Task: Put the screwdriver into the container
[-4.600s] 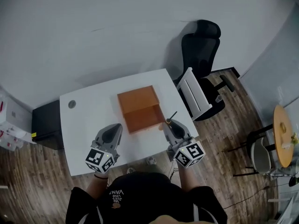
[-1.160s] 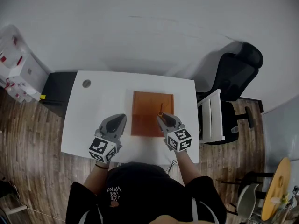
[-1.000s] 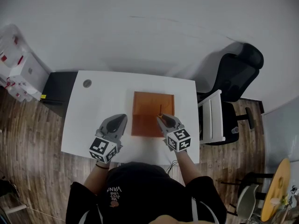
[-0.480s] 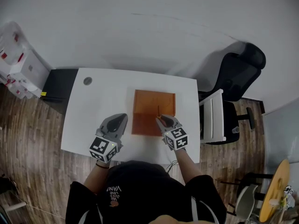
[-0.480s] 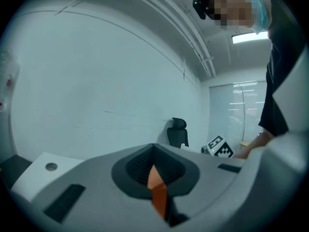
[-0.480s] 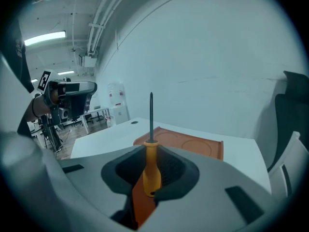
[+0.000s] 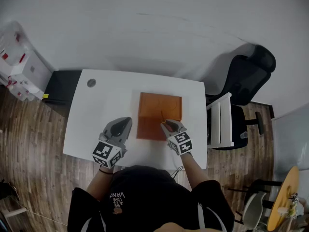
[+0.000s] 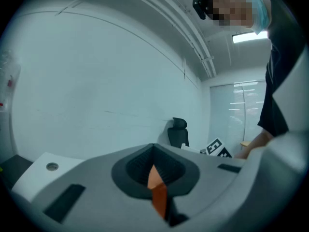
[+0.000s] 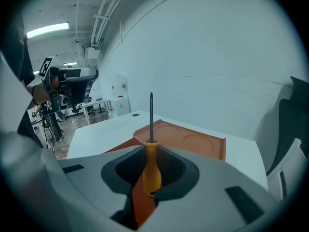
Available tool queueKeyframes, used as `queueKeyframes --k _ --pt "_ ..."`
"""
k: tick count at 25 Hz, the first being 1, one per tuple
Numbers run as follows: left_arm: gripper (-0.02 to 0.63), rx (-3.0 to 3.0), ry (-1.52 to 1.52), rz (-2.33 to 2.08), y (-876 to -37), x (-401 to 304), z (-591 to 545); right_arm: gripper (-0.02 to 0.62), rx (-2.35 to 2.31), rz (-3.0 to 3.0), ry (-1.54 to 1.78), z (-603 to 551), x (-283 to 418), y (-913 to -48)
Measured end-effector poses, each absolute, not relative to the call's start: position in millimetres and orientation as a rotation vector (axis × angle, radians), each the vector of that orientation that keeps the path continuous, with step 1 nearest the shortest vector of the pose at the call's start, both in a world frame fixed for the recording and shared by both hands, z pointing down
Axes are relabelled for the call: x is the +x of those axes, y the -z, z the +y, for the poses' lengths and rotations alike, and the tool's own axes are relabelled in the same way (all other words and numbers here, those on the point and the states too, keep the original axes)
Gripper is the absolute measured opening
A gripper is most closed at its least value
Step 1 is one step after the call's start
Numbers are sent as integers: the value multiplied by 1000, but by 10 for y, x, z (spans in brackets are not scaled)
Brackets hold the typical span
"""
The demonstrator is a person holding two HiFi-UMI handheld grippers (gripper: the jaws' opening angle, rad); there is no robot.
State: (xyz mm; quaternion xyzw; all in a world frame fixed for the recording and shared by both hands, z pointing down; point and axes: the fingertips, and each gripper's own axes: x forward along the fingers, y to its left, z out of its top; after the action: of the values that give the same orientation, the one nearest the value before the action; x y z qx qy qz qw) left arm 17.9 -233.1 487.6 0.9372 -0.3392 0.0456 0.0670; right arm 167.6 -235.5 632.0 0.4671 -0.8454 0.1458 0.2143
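An orange tray-like container [image 7: 158,111] lies on the white table [image 7: 99,111]. My right gripper [image 7: 167,124] hangs over the container's near right part, shut on the screwdriver [image 9: 151,166]. Its orange handle sits between the pads and its dark shaft [image 9: 151,112] points away from me, over the container [image 9: 193,143]. My left gripper [image 7: 121,125] stays left of the container above bare table, shut with nothing in it. In the left gripper view, only an orange sliver of the container [image 8: 158,197] shows through the left gripper [image 8: 154,154].
A black office chair [image 7: 247,76] and a white slatted chair [image 7: 217,121] stand right of the table. A black cabinet [image 7: 57,87] and white boxes [image 7: 17,64] are at its left. A cable grommet [image 7: 91,82] is at the far left corner.
The right gripper has carried the screwdriver from the container's right side to above its near right part, creeping slightly left in the last second. The left gripper has held still.
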Motion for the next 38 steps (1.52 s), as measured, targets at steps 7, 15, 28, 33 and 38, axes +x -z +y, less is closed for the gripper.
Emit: queueKeyframes --k 7,15,28,33,38 --pt "15 2819 -141 -1028 -4884 162 -2306 77 1231 -2308 -381 -2334 1649 -6436" --pt "15 2804 -142 -1042 -4921 133 -2294 77 1175 -2285 -389 -2330 1619 -6566" --pt "15 2777 -130 -1085 -4933 59 -2288 77 1073 -2224 -371 -2307 1583 -6804" --pt "15 2766 -127 -1102 -4943 26 -2286 77 1028 -2217 -353 -2315 1535 -6848" --pt "15 2757 -120 -1115 -4949 -10 -2279 77 986 -2211 -335 -2325 1477 -6890"
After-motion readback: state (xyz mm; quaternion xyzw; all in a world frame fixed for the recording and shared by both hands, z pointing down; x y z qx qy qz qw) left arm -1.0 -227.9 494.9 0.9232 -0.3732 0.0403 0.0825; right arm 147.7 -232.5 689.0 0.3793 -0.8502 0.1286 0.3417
